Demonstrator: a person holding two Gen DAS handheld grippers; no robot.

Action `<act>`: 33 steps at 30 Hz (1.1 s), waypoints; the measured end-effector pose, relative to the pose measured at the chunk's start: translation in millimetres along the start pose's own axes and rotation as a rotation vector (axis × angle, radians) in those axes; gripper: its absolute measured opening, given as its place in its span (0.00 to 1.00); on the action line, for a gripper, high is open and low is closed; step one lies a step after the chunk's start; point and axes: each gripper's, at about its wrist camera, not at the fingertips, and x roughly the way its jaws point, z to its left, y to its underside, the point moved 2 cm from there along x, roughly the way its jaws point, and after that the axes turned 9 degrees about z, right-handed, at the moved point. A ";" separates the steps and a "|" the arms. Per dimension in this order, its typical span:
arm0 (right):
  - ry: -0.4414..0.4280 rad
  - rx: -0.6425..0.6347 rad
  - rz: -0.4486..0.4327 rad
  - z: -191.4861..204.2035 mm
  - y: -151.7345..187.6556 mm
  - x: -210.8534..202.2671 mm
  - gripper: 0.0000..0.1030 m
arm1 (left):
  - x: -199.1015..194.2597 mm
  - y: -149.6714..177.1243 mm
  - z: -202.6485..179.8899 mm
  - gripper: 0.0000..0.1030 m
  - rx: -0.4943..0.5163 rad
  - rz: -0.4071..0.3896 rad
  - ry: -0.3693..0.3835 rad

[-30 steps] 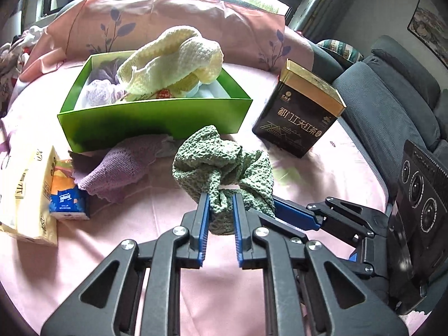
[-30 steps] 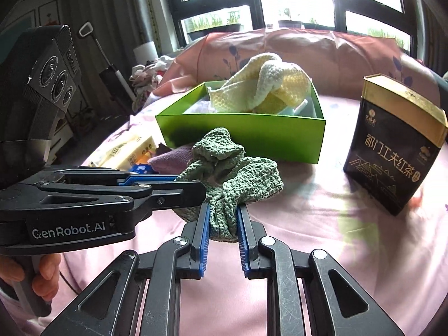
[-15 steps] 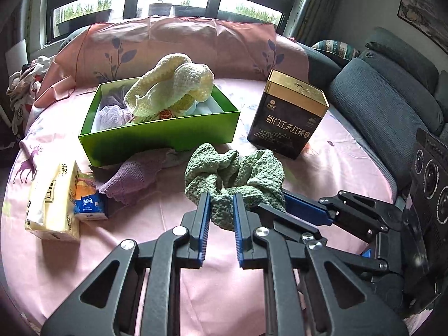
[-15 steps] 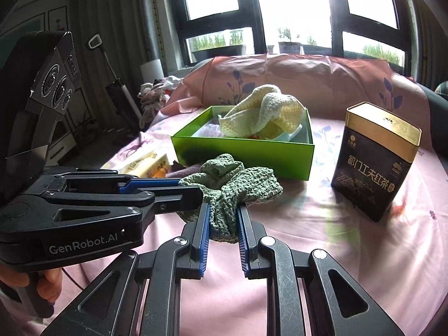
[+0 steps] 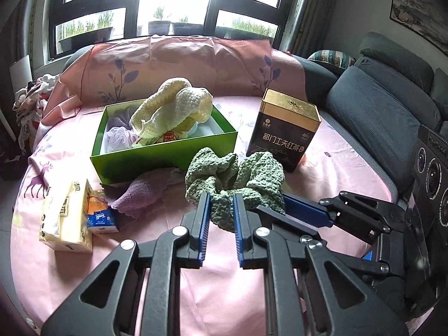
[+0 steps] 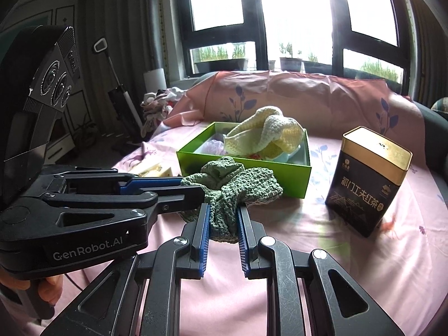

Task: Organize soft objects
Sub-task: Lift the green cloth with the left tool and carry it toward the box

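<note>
On the round table under your hands lies a pink cloth printed with deer and leaves, and the same cloth drapes up over a seat back behind it. You grip the green knitted cloth with both tools: your left gripper is pinched tight on its lower fold, and your right gripper is clamped on the same bunch from the other side, so the cloth hangs gathered between the two, lifted off the table. Your fingers show under the left tool's handle in the right view.

Just behind the cloth stands the green box, open at the top, with a pale yellow knit heaped over its rim and something lilac inside at the left. A purple knit lies on the table against the box's front wall. To the left of it sit a cream tissue pack and a small blue and orange pack, touching each other. A black tea tin with a gold lid stands to the right of the box, near it but apart.

Beyond the table, tall dark-framed windows let in bright daylight, with potted plants on the sill outside. A grey sofa runs along the right, and a heap of clothes lies at the far left.
</note>
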 end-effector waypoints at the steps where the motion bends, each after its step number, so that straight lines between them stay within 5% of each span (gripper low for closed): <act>1: 0.001 -0.005 0.000 0.8 -2.0 0.2 0.20 | -1.3 -1.9 0.7 0.12 0.001 -0.004 0.001; 33: 0.029 -0.066 -0.081 -4.3 -76.0 19.1 0.20 | -1.6 -71.5 32.6 0.12 0.014 -0.100 0.002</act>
